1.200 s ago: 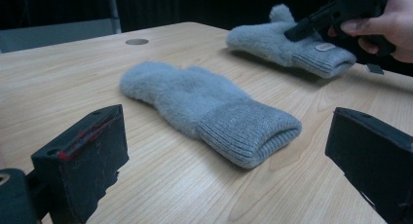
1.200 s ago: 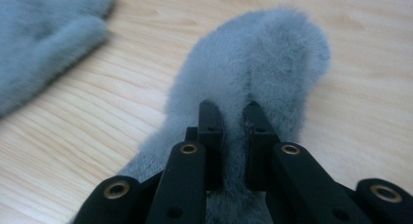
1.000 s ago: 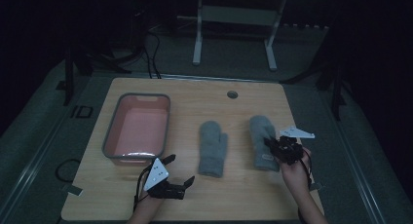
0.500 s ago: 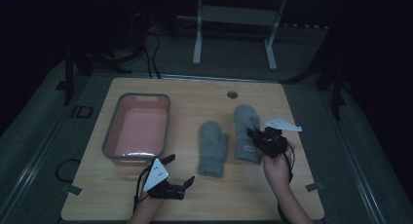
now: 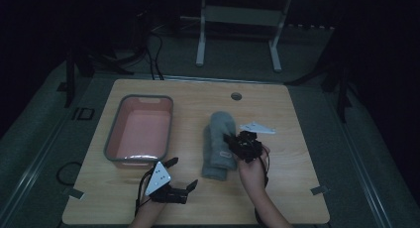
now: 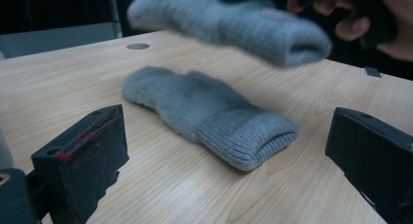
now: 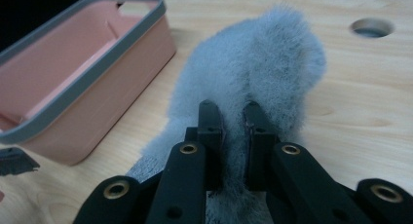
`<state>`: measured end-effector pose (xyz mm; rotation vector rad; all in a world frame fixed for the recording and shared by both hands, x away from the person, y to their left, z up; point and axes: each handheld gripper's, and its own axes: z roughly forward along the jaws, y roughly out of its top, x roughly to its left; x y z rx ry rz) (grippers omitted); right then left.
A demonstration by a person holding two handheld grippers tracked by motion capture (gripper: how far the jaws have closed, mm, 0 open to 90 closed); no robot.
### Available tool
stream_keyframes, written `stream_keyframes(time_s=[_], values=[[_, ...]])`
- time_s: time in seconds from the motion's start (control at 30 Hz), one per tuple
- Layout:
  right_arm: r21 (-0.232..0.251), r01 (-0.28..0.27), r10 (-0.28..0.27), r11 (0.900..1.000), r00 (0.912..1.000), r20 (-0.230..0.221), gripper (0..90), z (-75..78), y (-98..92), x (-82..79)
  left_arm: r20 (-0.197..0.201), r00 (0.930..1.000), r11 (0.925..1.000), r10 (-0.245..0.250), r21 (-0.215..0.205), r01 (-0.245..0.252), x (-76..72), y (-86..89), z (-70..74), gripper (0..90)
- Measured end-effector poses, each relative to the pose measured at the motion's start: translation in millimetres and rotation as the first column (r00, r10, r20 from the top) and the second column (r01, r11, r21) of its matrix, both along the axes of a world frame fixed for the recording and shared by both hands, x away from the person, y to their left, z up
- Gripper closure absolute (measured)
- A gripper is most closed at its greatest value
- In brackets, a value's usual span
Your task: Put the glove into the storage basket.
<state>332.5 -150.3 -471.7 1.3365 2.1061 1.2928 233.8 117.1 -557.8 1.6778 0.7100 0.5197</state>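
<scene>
Two grey mittens concern me: my right gripper (image 7: 233, 119) pinches one mitten (image 7: 263, 73) aloft over the other mitten (image 6: 209, 112) lying on the worktop (image 5: 292, 153), likely to stack them, while my left gripper (image 5: 181, 172) waits spread wide just short of it.

right gripper (image 5: 236, 141) seemingly holds a grey mitten (image 5: 220, 134) beside pink tub (image 5: 115, 139).

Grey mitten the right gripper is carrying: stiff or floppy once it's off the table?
Probably floppy: the lifted mitten is knit, and the right gripper pinches its fuzzy fabric in between the jaws. Likely light, since that small pinch carries it above the other mitten. Unlikely to slip; the fleece looks grippy.
</scene>
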Motion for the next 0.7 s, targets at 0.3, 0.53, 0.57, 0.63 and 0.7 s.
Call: stream_keyframes(time_s=[0.3,0.53,0.57,0.63,0.7], values=[[-0.008,0.003,-0.004,1.000,0.9983,-0.059,81.1,-29.5,21.8,0.4,-0.007,1.0000,0.9999,-0.006,-0.014,0.006,-0.7,1.0,1.2,2.0],[-0.049,0.006,-0.010,0.999,0.9953,-0.096,77.5,-51.5,23.6,3.4,-0.015,0.9998,0.9997,-0.009,-0.024,0.009,-1.1,1.1,1.8,2.0],[-0.057,0.002,-0.008,0.998,0.9941,-0.108,74.2,-55.6,23.8,5.3,-0.018,0.9998,0.9996,-0.009,-0.027,0.009,-0.9,1.1,1.7,2.0],[-0.041,-0.007,0.002,0.999,0.9930,-0.118,63.6,-59.3,21.5,7.3,-0.024,0.9997,0.9997,0.000,-0.025,0.000,-0.1,1.0,1.8,2.0],[-0.043,-0.012,0.006,0.999,0.9928,-0.120,59.8,-57.6,20.9,7.2,-0.032,0.9995,0.9997,0.006,-0.023,-0.007,0.3,0.8,2.4,2.0]])
